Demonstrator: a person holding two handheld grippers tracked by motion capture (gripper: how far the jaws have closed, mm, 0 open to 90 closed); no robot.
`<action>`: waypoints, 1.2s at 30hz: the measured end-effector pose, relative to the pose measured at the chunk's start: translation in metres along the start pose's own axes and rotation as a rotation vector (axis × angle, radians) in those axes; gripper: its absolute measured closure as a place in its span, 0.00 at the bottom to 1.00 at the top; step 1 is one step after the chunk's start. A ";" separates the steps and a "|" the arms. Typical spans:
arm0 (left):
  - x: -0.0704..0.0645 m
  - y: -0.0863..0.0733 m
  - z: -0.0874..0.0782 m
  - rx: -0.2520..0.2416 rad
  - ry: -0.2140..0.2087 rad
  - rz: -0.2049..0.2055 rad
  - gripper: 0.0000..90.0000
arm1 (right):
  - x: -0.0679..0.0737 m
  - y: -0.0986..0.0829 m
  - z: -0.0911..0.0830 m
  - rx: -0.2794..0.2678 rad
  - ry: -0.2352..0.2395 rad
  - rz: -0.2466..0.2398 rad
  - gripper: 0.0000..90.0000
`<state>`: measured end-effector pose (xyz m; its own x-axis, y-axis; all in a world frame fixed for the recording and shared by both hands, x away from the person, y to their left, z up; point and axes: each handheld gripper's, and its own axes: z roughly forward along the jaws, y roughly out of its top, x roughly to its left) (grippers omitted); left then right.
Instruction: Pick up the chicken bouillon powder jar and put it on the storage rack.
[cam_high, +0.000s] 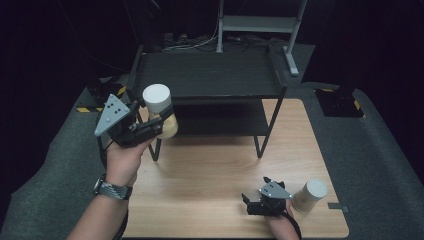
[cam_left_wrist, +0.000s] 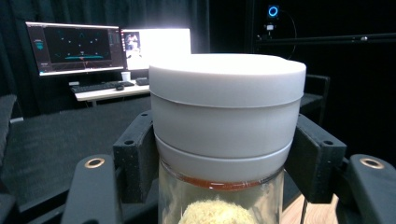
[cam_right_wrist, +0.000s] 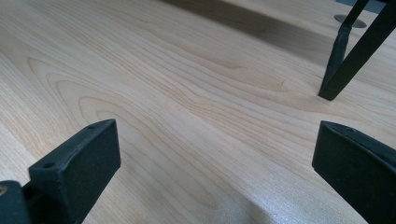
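Note:
My left gripper is raised at the left of the table, shut on a glass jar with a white lid and pale yellow contents. In the left gripper view the jar stands upright between the two black jaws, which press on its lid and neck. A second white-lidded jar stands on the wooden table near its front right corner. My right gripper rests low just left of that jar, open, pointing left. In the right gripper view its jaws stand wide apart over bare wood with nothing between them.
A black two-tier shelf rack stands across the back of the table; one of its legs shows ahead of my right gripper. Dark grey carpet surrounds the table. Monitors on a desk sit far behind.

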<state>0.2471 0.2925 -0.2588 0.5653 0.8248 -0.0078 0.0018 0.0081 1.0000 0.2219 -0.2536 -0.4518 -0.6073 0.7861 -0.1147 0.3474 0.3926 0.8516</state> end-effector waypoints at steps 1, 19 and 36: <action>0.000 0.003 0.001 -0.003 0.002 0.000 0.38 | 0.000 0.000 0.000 -0.001 0.000 0.000 0.00; 0.009 0.043 0.020 -0.065 0.021 0.012 0.38 | -0.001 0.000 0.000 -0.001 0.001 0.006 0.00; 0.012 0.055 0.059 -0.066 0.047 0.006 0.38 | -0.001 -0.001 0.000 -0.006 0.003 0.007 0.00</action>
<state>0.3026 0.2702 -0.2041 0.5258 0.8506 -0.0030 -0.0572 0.0389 0.9976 0.2220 -0.2553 -0.4523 -0.6069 0.7875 -0.1075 0.3474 0.3845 0.8553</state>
